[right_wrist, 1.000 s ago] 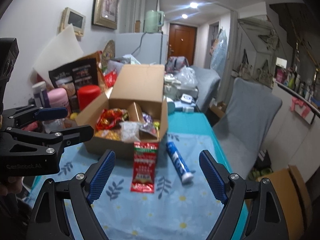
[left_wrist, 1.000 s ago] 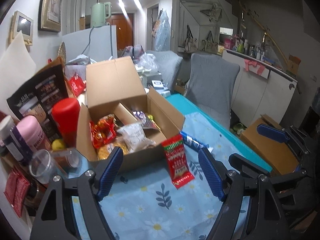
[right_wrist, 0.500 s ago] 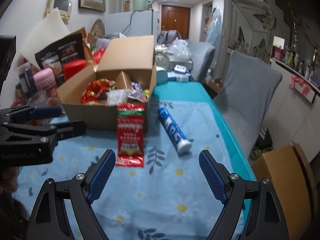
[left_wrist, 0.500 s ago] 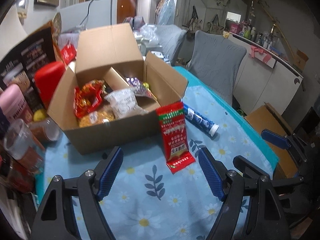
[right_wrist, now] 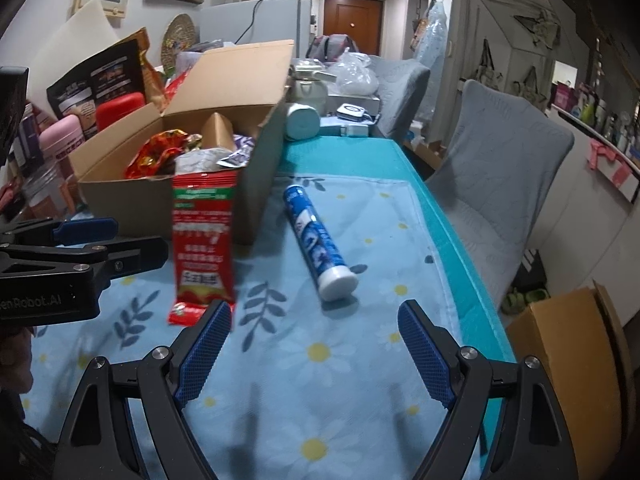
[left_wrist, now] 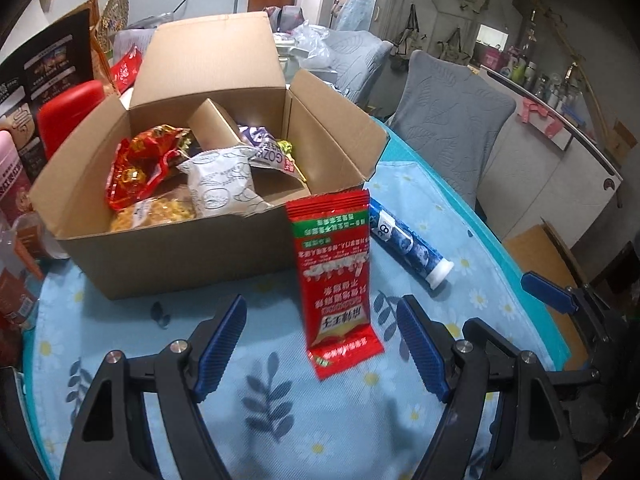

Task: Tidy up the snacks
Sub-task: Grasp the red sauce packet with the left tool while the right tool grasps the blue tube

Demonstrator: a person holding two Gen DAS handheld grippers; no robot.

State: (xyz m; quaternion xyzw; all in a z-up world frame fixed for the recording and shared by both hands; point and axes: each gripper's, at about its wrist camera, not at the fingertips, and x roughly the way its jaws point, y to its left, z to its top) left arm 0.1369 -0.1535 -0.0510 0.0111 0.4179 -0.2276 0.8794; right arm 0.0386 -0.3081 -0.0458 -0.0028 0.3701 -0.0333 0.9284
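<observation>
The left gripper [left_wrist: 322, 344] hangs over the table with its blue fingers spread wide and nothing between them; the right gripper [right_wrist: 314, 346] is likewise wide open and empty, angled down at the cloth.

Under both lies a table [right_wrist: 416, 184] covered by a pale blue cloth with daisies [right_wrist: 320, 380]. On it, toward the left, stands a cardboard box [left_wrist: 172, 256] with its flaps up. Inside the box are several snack bags: a red and gold one [left_wrist: 136, 168] at the left, a white one [left_wrist: 222, 180] in the middle, a yellowish one [left_wrist: 156, 210] at the front, and a purple packet [left_wrist: 272, 152] further back, its print too small to read.

A red packet [left_wrist: 336, 276] leans against the box's front right corner, its lower end resting on the cloth just ahead of the left gripper. Beside it, to the right, a blue tube with a white cap [right_wrist: 316, 236] lies flat on the cloth, cap toward the grippers, apart from the box.
</observation>
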